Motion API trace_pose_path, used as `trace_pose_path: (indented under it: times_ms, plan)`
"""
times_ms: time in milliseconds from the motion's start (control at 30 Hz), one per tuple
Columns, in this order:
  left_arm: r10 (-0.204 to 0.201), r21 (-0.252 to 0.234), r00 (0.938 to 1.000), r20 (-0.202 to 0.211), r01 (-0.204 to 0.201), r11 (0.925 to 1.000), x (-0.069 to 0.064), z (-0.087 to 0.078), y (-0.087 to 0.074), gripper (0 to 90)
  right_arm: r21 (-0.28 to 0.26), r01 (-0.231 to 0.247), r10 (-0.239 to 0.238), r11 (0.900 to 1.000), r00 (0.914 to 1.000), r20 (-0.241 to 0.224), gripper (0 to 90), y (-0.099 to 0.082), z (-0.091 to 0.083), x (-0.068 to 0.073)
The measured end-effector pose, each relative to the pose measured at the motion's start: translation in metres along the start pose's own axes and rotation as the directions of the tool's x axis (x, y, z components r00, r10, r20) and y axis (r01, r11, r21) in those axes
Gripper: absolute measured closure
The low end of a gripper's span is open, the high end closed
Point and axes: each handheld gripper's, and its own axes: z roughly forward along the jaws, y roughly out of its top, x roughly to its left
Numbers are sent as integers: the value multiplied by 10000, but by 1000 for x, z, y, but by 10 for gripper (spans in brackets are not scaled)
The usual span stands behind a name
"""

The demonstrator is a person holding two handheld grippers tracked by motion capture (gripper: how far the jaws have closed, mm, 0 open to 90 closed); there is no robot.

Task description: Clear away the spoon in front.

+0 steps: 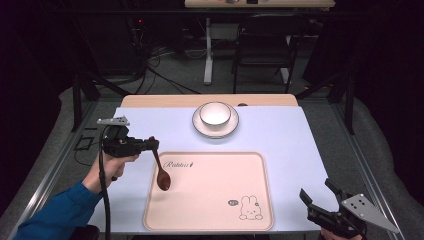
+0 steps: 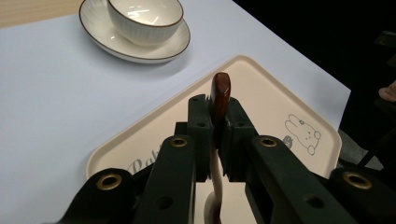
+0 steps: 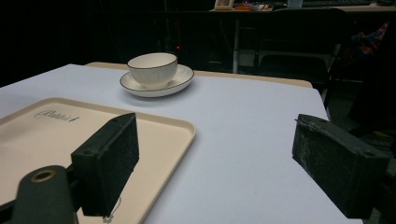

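High view has the left gripper clamped on a brown spoon, bowl end down on the tray. Right gripper sits wide open just off the tray's right edge.

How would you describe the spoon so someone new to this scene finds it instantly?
Start at the big cream tray with the rabbit drawing, lying on the pale table nearer than the bowl on its saucer. At the tray's left edge, the left tongs are shut on a slim handle. That is the spoon: dark brown wood, the one dark item among pale crockery.
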Motion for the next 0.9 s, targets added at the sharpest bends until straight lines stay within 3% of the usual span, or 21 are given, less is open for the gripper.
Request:
trace_pose_path:
  times_ms: [100, 567, 733, 900]
  plan:
    - [-153, 187, 9997, 192, 149, 9997, 3, 3, -8, 842, 14, -67, 67, 10000, 10000, -3, 137, 0, 0, 0]
    - [-621, 800, 9976, 309, 595, 9950, 15, 18, -23, 836, 49, -22, 23, 10000, 10000, -54, 137, 0, 1, 0]
    - [-918, 881, 9958, 33, 911, 9919, 24, 30, -30, 814, 52, -42, 42, 10000, 10000, -47, 137, 0, 1, 0]
    - [-902, 734, 9957, -187, 914, 9931, 28, 36, -35, 793, 53, -25, 26, 10000, 10000, -34, 137, 0, 1, -1]
